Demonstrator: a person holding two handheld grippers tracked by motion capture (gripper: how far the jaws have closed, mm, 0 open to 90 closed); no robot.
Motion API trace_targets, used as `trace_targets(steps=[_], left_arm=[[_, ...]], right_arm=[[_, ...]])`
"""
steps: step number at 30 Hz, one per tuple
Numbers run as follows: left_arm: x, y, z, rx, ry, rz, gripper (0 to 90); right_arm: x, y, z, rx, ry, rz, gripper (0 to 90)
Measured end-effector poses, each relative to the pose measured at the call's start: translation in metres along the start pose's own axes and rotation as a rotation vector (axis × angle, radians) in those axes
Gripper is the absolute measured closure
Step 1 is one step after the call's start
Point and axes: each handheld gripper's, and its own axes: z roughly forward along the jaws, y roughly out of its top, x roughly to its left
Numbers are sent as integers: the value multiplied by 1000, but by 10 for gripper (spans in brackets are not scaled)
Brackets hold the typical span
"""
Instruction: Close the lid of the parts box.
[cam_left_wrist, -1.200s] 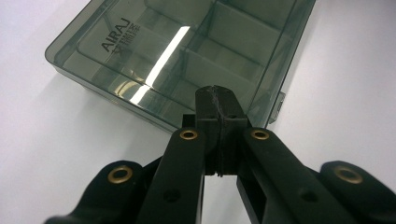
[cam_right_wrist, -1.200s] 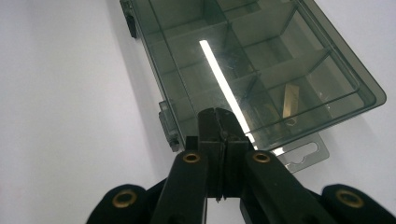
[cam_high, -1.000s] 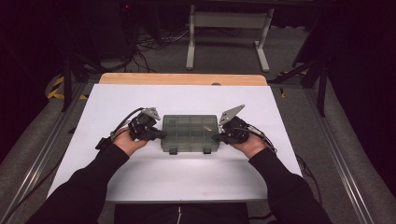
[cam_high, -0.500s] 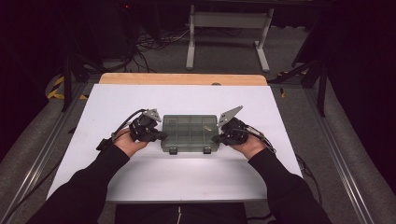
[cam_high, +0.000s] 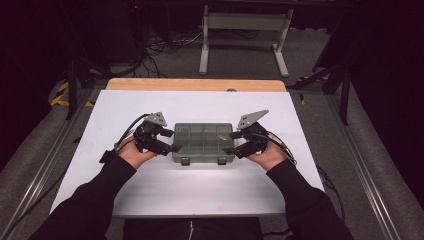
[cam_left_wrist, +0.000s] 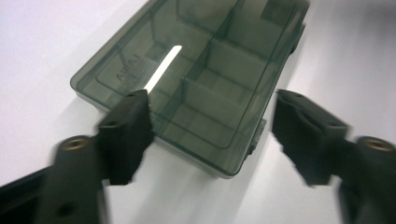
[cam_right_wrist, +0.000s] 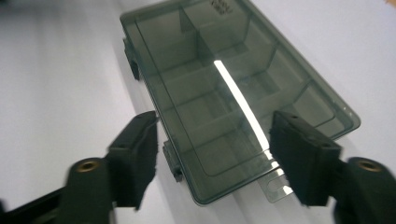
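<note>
in the left gripper view the far end of the compartment box (cam_left_wrist: 201, 79) runs off the top edge, and the left claw (cam_left_wrist: 210, 135) is blurred, its jaws cut off at the bottom. raised lettering on the lid is too smeared to read. in the right gripper view the right claw (cam_right_wrist: 212, 158) is blurred too, and the lettering by the top edge is illegible. in the high view a small pale thing (cam_high: 220, 135) inside the box is too small to identify.

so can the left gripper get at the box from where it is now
Probably yes. The left gripper sits right at the left end of the closed plastic box, jaws open and spread about as wide as that end, with bare white table around and nothing between them.
</note>
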Motion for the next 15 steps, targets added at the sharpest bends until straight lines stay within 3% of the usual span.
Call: trace_targets(steps=[3, 5, 10, 15], left_arm=[[-3, -1, -7, -38, 22, -9, 106], [-5, -3, -13, -69, 31, -3, 58], [-9, -12, -26, -133, 37, -10, 28], [-10, -30, -40, -229, 68, -31, 23]], right_arm=[[2, 1, -7, -48, -16, -3, 203], [4, 1, -11, -69, -25, -6, 161], [9, -2, -20, -129, -48, -15, 93], [15, -11, -31, -235, -85, -32, 23]])
